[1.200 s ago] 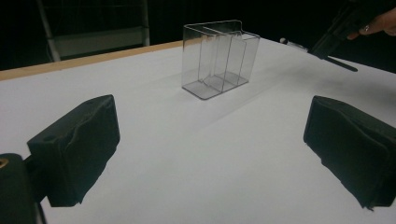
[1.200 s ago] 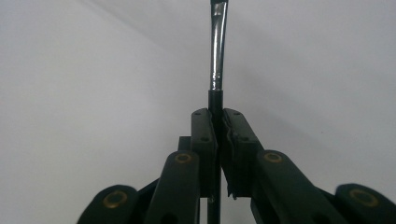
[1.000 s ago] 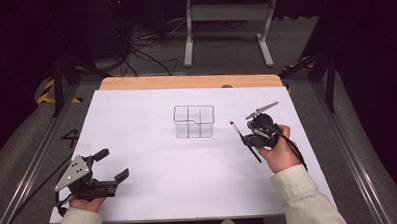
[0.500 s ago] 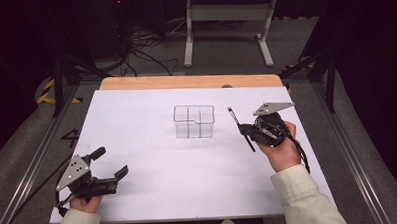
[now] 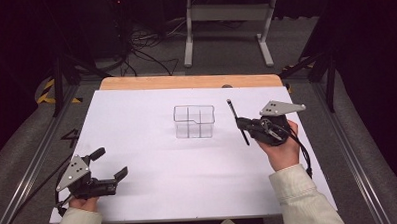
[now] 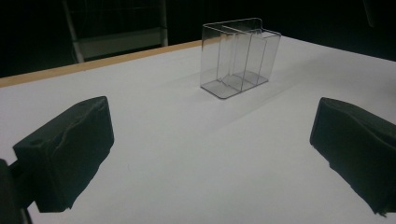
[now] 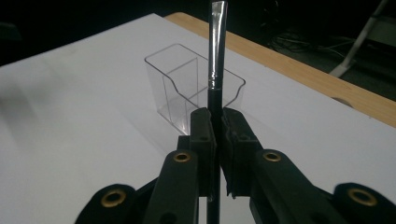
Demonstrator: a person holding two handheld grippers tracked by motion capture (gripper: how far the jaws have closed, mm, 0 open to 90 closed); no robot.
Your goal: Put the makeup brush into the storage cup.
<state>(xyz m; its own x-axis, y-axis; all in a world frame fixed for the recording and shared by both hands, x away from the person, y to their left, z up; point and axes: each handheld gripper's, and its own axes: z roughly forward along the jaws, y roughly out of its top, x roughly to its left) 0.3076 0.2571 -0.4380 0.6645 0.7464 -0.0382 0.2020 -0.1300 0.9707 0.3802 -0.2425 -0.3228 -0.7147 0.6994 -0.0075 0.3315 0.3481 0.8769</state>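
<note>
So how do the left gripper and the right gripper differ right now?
The left gripper has its jaws wide apart with nothing between them; the right gripper is shut on a thin black brush. The left gripper sits low at the near edge of the white table, while the right gripper is beside the clear organizer. Both are black, hand-held, and carry a grey three-cornered plate.
</note>
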